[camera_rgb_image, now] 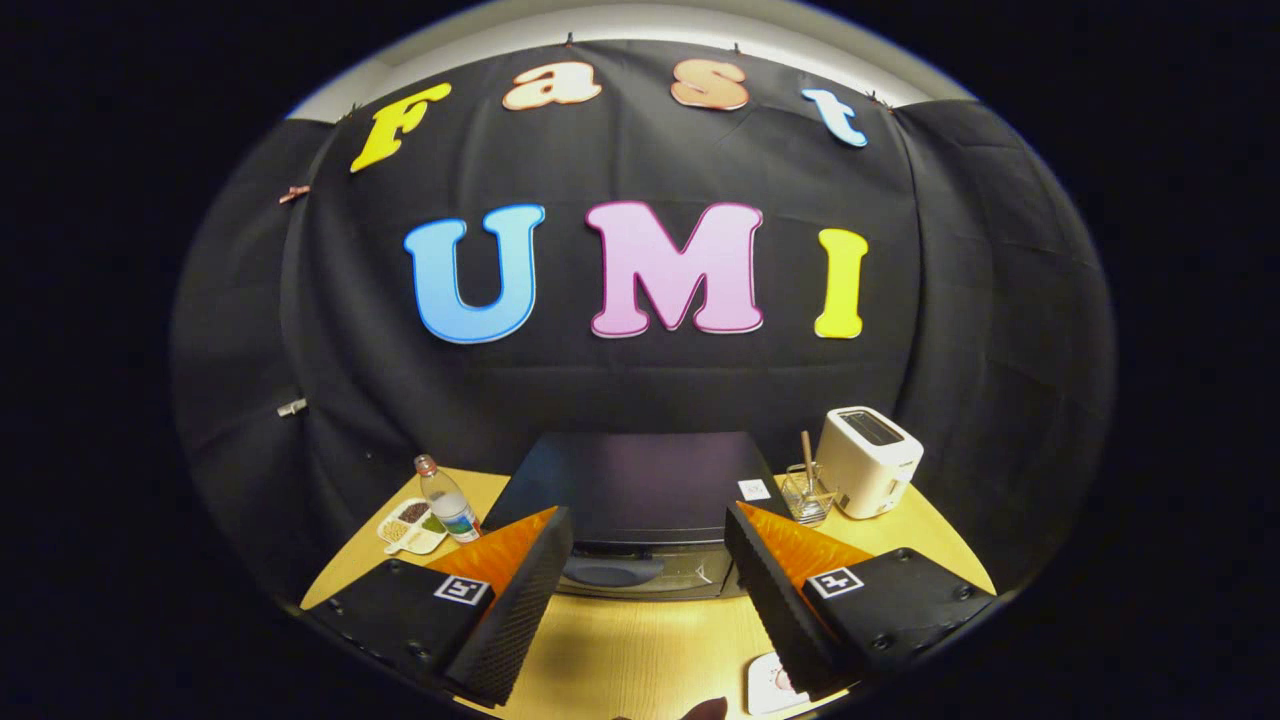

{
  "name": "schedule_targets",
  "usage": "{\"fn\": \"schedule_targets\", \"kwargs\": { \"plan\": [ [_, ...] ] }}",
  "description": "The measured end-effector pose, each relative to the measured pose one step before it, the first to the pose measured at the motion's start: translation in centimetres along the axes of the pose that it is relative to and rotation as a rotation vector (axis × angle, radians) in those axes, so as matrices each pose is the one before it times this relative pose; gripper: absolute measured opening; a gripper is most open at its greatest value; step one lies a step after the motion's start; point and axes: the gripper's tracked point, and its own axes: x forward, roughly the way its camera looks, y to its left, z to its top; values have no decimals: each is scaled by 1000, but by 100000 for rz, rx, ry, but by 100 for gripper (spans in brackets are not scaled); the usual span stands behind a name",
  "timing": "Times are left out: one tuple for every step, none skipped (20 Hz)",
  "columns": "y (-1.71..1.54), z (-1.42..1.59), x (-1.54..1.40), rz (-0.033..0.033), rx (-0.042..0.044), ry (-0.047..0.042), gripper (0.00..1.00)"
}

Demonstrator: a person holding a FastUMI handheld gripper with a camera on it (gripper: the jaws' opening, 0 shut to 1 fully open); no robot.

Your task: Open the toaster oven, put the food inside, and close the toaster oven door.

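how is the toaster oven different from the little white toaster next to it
The toaster oven is dark, wide and low, standing just ahead of the open claw, which holds nothing. The white toaster is pale, narrower and taller, standing off to the right beyond the glass container. The oven opens by a front glass door, seemingly closed; the toaster has a slot on top. Both stand on the wooden table.

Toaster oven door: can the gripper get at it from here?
Probably yes. The gripper is open, the toaster oven sits just ahead between its fingers, and bare table lies between them.
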Motion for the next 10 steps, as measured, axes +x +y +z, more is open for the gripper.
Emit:
{"fn": "schedule_targets", "kwargs": {
  "plan": [
    [527,-1215,1240,587,-591,2481,99],
    [471,-1109,1218,-113,-162,2489,99],
    [444,-787,1248,-214,49,2022,99],
    [306,-848,1230,-303,145,1853,99],
    [228,-918,1194,-479,129,2270,99],
    [145,-869,939,-545,2,1976,99],
    [37,-846,880,-725,-152,1929,100],
    [-3,-710,756,-695,-702,1394,100],
    [3,-556,527,-552,-695,1244,99],
    [120,-440,460,23,-278,1150,99]
  ]
}}
